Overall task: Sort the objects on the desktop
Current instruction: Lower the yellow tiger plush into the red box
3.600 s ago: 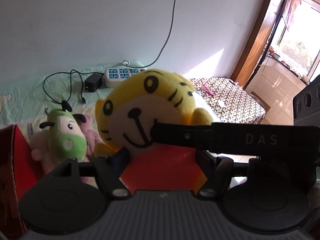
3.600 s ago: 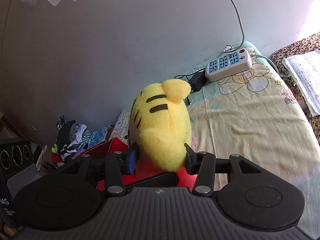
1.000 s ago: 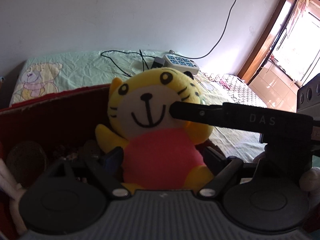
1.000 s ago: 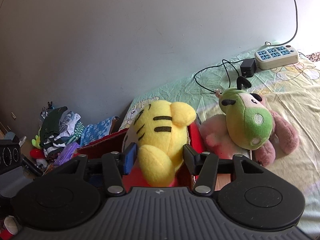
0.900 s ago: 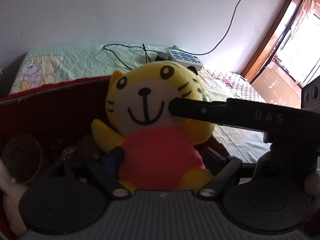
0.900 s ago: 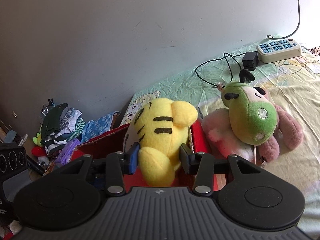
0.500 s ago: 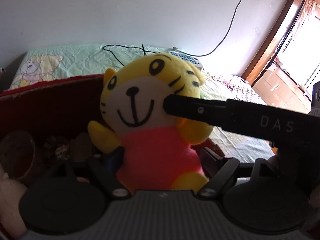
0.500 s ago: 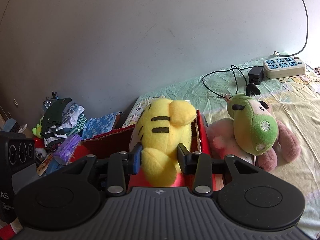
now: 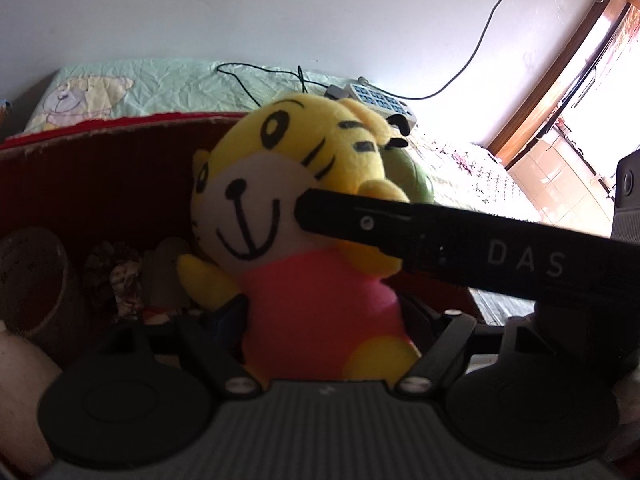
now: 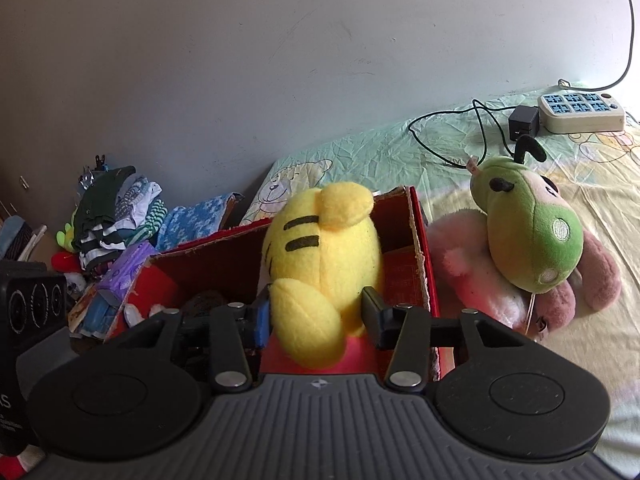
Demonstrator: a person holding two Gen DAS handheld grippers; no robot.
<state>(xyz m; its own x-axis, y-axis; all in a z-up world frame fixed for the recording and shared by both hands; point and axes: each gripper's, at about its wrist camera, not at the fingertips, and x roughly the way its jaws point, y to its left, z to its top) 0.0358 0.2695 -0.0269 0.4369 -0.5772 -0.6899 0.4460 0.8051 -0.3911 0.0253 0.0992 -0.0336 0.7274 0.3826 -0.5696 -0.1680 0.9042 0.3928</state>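
Right gripper (image 10: 316, 316) clamped on yellow tiger plush (image 10: 320, 260) over red box (image 10: 418, 240). Left gripper (image 9: 320, 320) closing around its pink body, grip unclear. Green plush (image 10: 528, 232) at three o'clock.

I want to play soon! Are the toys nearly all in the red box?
Some things already lie in the red box. Both grippers, left and right, hold the yellow tiger over it. The green-and-pink plush waits on the bed outside.
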